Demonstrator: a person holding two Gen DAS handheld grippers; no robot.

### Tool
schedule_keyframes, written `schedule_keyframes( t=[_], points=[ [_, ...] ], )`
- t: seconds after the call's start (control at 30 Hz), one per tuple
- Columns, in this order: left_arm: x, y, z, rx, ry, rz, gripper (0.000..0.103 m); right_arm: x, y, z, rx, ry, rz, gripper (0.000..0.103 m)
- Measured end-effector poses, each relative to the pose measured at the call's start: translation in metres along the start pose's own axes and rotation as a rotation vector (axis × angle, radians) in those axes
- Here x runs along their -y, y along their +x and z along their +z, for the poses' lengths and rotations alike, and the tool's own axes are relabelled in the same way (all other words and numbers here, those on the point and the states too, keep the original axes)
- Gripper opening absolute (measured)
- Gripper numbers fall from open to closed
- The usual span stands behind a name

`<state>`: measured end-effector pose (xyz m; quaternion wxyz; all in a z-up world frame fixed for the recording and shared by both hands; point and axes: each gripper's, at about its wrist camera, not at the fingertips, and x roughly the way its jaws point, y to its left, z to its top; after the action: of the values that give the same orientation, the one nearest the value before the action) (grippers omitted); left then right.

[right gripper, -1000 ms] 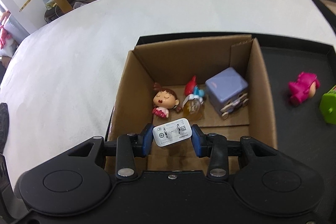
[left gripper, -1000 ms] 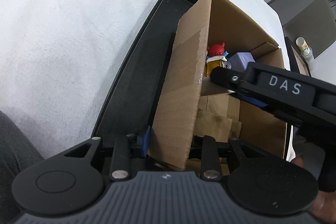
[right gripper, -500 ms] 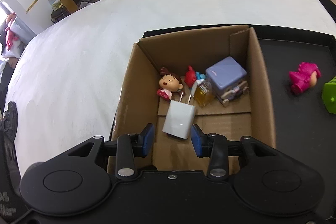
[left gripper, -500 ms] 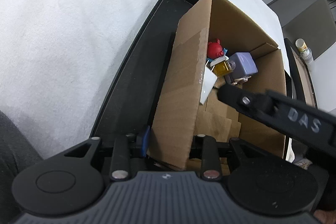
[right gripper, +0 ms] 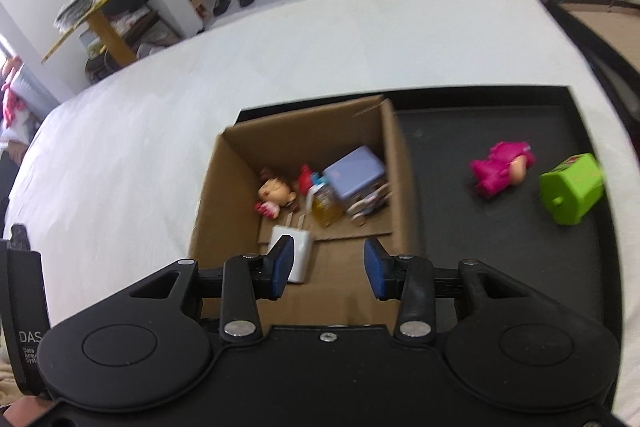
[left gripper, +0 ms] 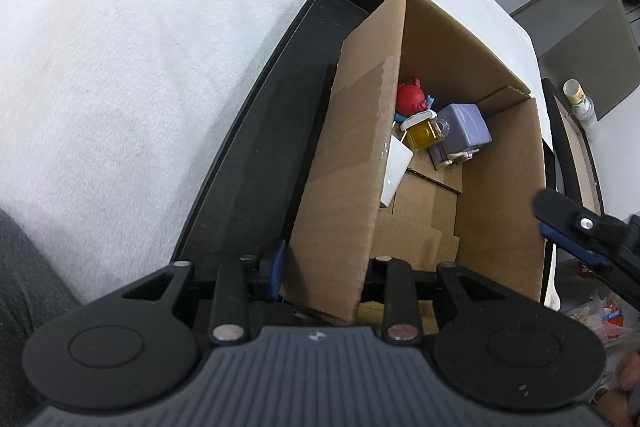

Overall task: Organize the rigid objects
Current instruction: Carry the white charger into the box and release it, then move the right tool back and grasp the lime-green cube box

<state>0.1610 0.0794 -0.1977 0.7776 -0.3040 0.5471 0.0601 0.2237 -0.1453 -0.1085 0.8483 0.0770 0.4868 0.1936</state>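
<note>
left gripper (left gripper: 324,267) jaws clamped on cardboard box (right gripper: 208,195) wall, frame centre | box holds white charger (right gripper: 298,253), doll head (right gripper: 274,191), amber bottle (right gripper: 326,207), lilac cube (right gripper: 354,173) | right gripper (right gripper: 326,267) jaws spread, empty | pink figure (right gripper: 500,171), right on tray (right gripper: 440,227): likely light, stiff; grip across body | green block (right gripper: 572,187) far right

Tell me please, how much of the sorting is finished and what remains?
Done: the white plug adapter lies in the brown cardboard box with the small doll, amber bottle and lilac cube toy. In hand: right gripper open and empty; left gripper clamps the box wall. Left: pink figure and green block on the black tray.
</note>
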Motion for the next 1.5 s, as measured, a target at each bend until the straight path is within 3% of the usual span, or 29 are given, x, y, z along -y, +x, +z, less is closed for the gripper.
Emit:
schedule_keyframes(
  t=[0.4,0.63,0.8,0.9,1.03,1.23,1.5],
  points=[
    [0.006,-0.001,0.0,0.002,0.026,0.022,0.031,0.059,-0.014,0.0,0.083,0.099,-0.11,0.041],
    [0.014,0.002,0.002,-0.02,0.063,0.049,0.029,0.097,-0.008,-0.007,0.115,0.218,-0.139,0.042],
    [0.017,0.002,0.002,-0.025,0.075,0.069,0.029,0.126,0.0,-0.011,0.141,0.315,-0.143,0.053],
    [0.018,0.002,0.002,-0.024,0.071,0.079,0.028,0.141,0.006,-0.014,0.146,0.356,-0.149,0.055],
    [0.021,0.003,0.0,-0.02,0.064,0.097,0.028,0.16,0.013,-0.02,0.142,0.434,-0.104,0.057],
    [0.027,0.003,-0.004,-0.01,0.092,0.14,0.028,0.187,0.02,-0.024,0.19,0.556,-0.031,0.079],
    [0.025,0.006,0.001,-0.069,0.033,0.152,0.027,0.221,0.034,-0.035,0.234,0.765,-0.003,0.08]
  ],
)
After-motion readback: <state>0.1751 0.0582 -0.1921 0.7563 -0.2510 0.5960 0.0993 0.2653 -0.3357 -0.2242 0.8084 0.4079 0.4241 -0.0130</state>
